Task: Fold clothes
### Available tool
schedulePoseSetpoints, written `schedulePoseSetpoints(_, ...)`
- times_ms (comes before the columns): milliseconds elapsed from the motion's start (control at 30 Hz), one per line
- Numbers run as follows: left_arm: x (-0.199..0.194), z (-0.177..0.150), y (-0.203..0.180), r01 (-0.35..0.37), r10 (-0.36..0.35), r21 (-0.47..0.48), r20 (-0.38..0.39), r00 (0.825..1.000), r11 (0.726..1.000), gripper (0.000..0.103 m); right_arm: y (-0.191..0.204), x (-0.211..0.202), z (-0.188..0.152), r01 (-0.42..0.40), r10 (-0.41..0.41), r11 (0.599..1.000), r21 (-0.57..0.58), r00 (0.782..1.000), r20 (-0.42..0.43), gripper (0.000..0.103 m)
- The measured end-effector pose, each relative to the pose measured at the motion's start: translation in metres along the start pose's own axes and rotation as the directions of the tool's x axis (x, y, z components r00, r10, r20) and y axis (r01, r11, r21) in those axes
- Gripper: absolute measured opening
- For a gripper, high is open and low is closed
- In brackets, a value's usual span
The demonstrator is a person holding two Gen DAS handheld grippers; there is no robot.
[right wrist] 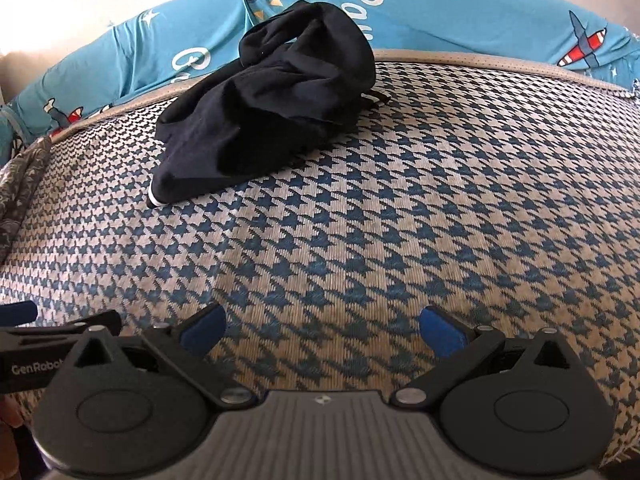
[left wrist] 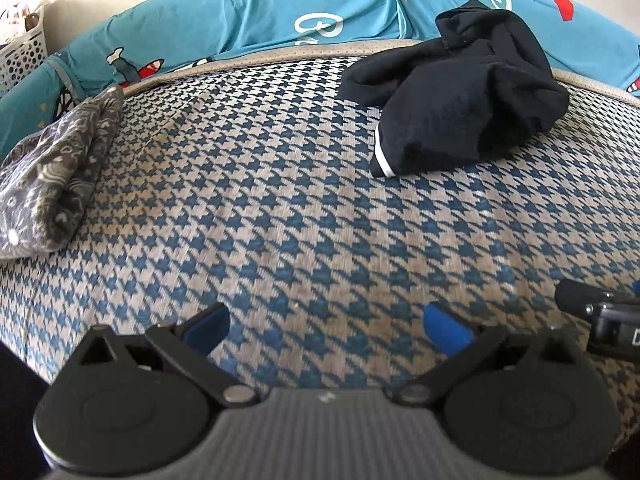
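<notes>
1. The left gripper (left wrist: pixel 326 330) is held low over the houndstooth cover (left wrist: pixel 280 216), its blue-tipped fingers (left wrist: pixel 446 328) spread wide — nothing is gripped.
2. The right gripper (right wrist: pixel 322 330) is likewise spread apart and empty, just beside the left.
3. The black garment (right wrist: pixel 264 108) is seen crumpled at the far edge of the cover, against the turquoise printed bedding (right wrist: pixel 460 20).
4. A folded grey patterned cloth (left wrist: pixel 52 168) is laid at the left edge — well apart from the garment.

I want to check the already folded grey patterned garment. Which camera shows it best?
The left wrist view: the grey patterned garment lies folded at the left edge of the houndstooth mattress, most of it visible. The right wrist view catches only a thin sliver at its left border.
</notes>
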State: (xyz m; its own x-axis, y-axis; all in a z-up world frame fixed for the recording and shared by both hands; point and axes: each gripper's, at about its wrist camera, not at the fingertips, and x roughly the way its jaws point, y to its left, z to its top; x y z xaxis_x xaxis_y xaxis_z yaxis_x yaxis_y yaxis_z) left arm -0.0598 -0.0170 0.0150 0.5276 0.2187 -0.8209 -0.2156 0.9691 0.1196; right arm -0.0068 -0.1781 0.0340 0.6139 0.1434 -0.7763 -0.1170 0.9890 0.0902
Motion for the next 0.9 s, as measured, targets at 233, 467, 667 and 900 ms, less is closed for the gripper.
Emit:
schedulePoseSetpoints(233,-0.023,0.000,0.000,0.025,-0.024,-0.042,0.028,0.999,0.999,0.103,-0.002,-0.011,-0.005,-0.010,0.009,1.000,0.019,1.000,0.016,0.103)
schedulePoseSetpoints(467,-0.043,0.000,-0.001,0.018,-0.016,-0.049,0.056,0.998,0.999,0.103,-0.001,-0.024,-0.008,0.010,-0.009,1.000,-0.011,0.999,0.044,0.103)
schedulePoseSetpoints(667,-0.054,-0.002,-0.003,0.010,-0.007,-0.041,0.069,0.998,0.999,0.103,-0.006,-0.037,-0.013,-0.016,0.016,1.000,0.000,0.998,0.062,0.103)
schedulePoseSetpoints(900,-0.059,-0.007,-0.005,0.002,0.001,-0.035,0.069,0.998,0.999,0.103,-0.008,-0.041,-0.016,-0.029,0.028,1.000,0.003,0.998,0.062,0.103)
